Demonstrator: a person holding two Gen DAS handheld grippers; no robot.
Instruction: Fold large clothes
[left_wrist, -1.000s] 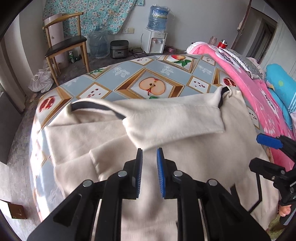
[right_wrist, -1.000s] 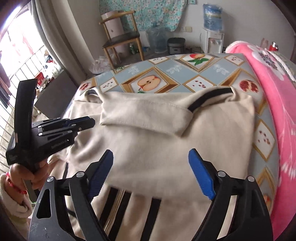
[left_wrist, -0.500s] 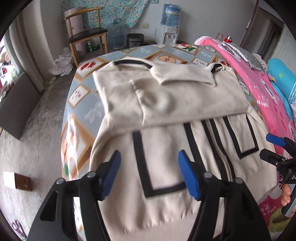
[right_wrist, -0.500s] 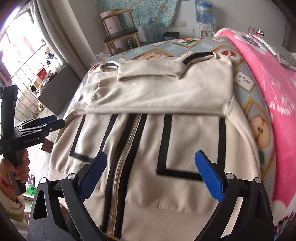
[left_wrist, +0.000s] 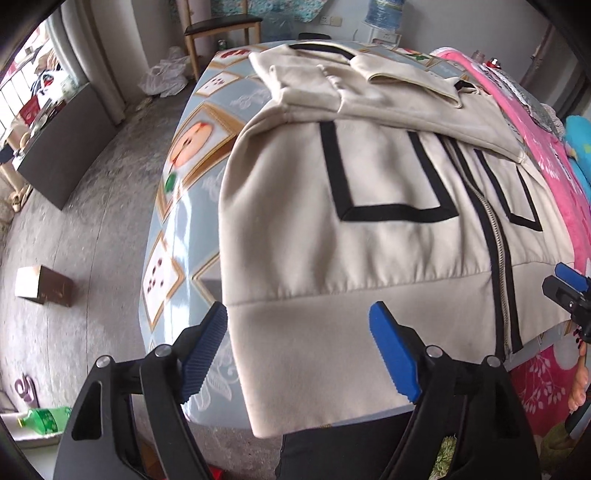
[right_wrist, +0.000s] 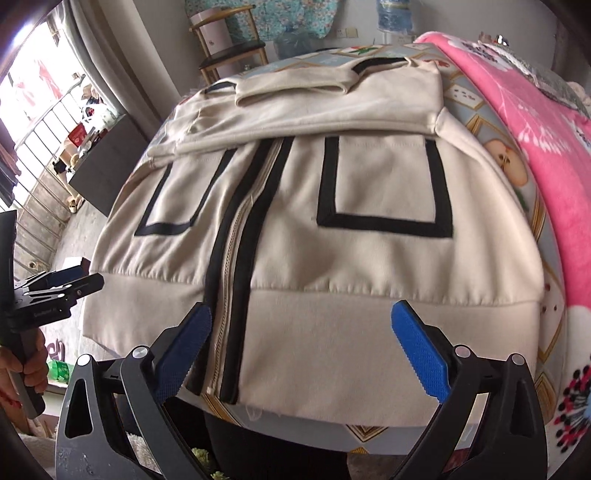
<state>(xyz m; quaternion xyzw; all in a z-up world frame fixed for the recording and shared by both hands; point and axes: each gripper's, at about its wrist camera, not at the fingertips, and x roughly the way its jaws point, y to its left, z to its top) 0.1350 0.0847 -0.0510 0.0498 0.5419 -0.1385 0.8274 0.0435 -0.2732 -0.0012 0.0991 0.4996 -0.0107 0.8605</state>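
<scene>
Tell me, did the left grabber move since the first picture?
Yes. The left gripper pulled back from the folded sleeves at the far end to the jacket's bottom hem, near the table edge; its jaws are opening.

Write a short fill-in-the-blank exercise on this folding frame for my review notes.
1. The cream jacket has trim and pocket outlines in the colour ____.
2. Its sleeves are folded across the ____ half of the jacket, far from the hem.
3. The right gripper holds ____.
4. The pads on the left gripper fingers are coloured ____.

Missing words: black; upper; nothing; blue
</scene>
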